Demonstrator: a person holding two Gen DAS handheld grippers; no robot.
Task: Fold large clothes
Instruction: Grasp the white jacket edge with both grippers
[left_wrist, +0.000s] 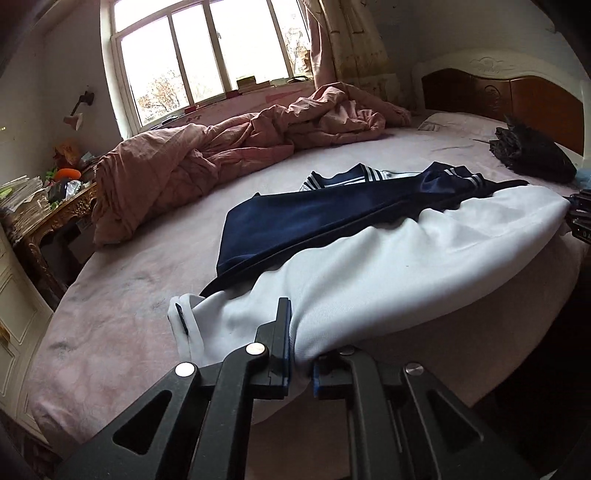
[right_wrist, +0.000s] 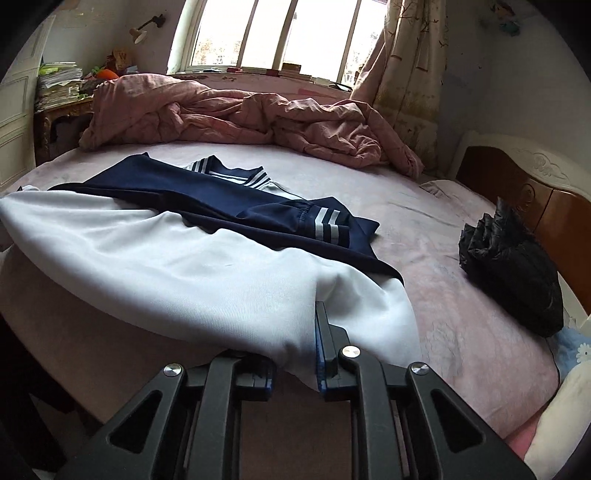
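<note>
A white and navy jacket (left_wrist: 369, 266) (right_wrist: 166, 258) with striped collar and cuffs lies on the pink bed sheet (left_wrist: 129, 295) (right_wrist: 461, 314). Its white hem is lifted off the bed and stretched between my two grippers. My left gripper (left_wrist: 301, 332) is shut on the hem's left corner; one finger (left_wrist: 283, 325) shows and cloth drapes over the other. My right gripper (right_wrist: 295, 332) is shut on the hem's right corner, with one finger (right_wrist: 322, 328) showing beside the fabric. In the left wrist view the right gripper (left_wrist: 580, 218) shows at the hem's far end.
A crumpled pink quilt (left_wrist: 221, 155) (right_wrist: 240, 114) lies along the far side of the bed under the window. A black bundle (left_wrist: 532, 155) (right_wrist: 513, 266) sits near the wooden headboard (left_wrist: 517, 96) (right_wrist: 517, 177). A cluttered side table (left_wrist: 48, 206) (right_wrist: 62, 103) stands at the far left.
</note>
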